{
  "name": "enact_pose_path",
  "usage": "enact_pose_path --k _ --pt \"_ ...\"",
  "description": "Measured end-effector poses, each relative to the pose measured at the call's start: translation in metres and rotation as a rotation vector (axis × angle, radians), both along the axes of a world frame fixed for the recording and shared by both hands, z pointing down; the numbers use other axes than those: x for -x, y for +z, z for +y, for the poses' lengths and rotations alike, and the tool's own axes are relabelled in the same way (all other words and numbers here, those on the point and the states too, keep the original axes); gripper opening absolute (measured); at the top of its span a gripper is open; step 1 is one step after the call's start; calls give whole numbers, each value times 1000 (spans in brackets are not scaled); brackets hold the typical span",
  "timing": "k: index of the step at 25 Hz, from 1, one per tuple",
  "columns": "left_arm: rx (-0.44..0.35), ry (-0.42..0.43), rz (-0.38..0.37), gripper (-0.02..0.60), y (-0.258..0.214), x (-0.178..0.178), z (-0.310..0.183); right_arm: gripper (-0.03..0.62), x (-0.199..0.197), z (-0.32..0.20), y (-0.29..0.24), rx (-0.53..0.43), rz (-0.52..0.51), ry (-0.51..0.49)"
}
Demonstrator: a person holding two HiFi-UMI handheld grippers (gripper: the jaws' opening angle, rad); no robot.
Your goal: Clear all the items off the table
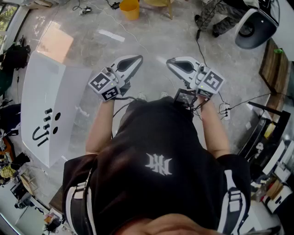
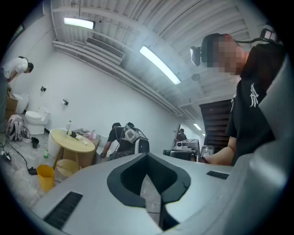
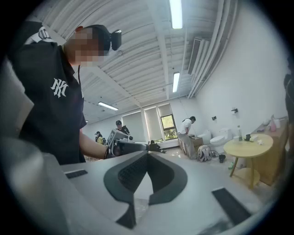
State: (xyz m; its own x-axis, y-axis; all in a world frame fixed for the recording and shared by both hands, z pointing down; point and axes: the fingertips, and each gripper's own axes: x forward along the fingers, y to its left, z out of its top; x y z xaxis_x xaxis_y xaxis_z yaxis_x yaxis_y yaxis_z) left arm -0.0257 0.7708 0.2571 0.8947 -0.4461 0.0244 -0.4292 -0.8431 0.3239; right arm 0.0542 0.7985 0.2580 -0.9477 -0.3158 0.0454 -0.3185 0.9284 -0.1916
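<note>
tongs: 2 – left tongs [image 1: 137,58], right tongs [image 1: 171,61] | white worktop [image 1: 41,87]: 1 | small black items [image 1: 47,119] on it: about 7, too small for a sure count | yellow bucket [image 1: 129,8]: 1 | round yellow table [image 2: 71,140]: 1 | toilet [image 2: 34,120]: 1 | backpack [image 3: 204,153]: 1 | power strip [image 1: 225,111]: 1

- Head view: set on your head, looking steeply down past your shirt [image 1: 156,160] onto left gripper [image 1: 137,58] and right gripper [image 1: 171,61]
- Gripper views: each close behind its fingers, looking level along them
- Shared: round yellow table [image 2: 71,140] beyond both sets of fingertips, and you beside them
</note>
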Motion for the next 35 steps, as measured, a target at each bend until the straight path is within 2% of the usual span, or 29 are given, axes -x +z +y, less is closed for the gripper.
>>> enact_pose_path --k 14,21,26,35 --pt "-15 -15 -1 12 -3 -3 -10 3 1 -12 -1 -19 -27 -1" --pt "-22 -25 -21 12 1 -15 -13 5 -14 -22 0 -8 -49 27" --pt "-50 -67 -21 12 -2 -30 -21 5 -31 -26 -3 -26 -51 -1" --pt "-59 -88 -34 12 -5 -47 -42 5 -52 -54 -4 -49 -41 7"
